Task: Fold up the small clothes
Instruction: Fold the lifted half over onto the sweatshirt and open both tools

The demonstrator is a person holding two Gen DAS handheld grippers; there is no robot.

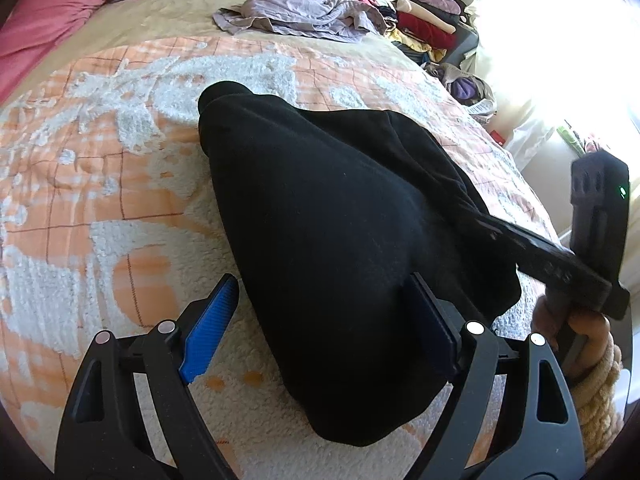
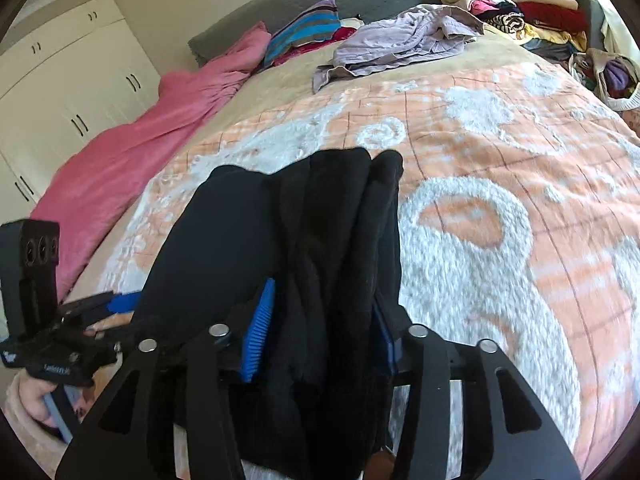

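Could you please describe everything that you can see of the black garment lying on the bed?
The black garment is soft, matte, fleece-like cloth, bunched into long folds and lying on the orange-and-white blanket. In the right wrist view its gathered folds pass between the blue pads of the right gripper. In the left wrist view its near end lies between the wide-apart pads of the left gripper, against the right pad. No label or print shows.

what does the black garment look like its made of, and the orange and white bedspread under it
Black garment: looks like a soft matte knit or fleece, with no sheen and thick rounded folds; the exact fibre can't be told.
Bedspread: looks like tufted chenille or a similar pile fabric, with fluffy raised white motifs standing out from a flatter orange checked ground.
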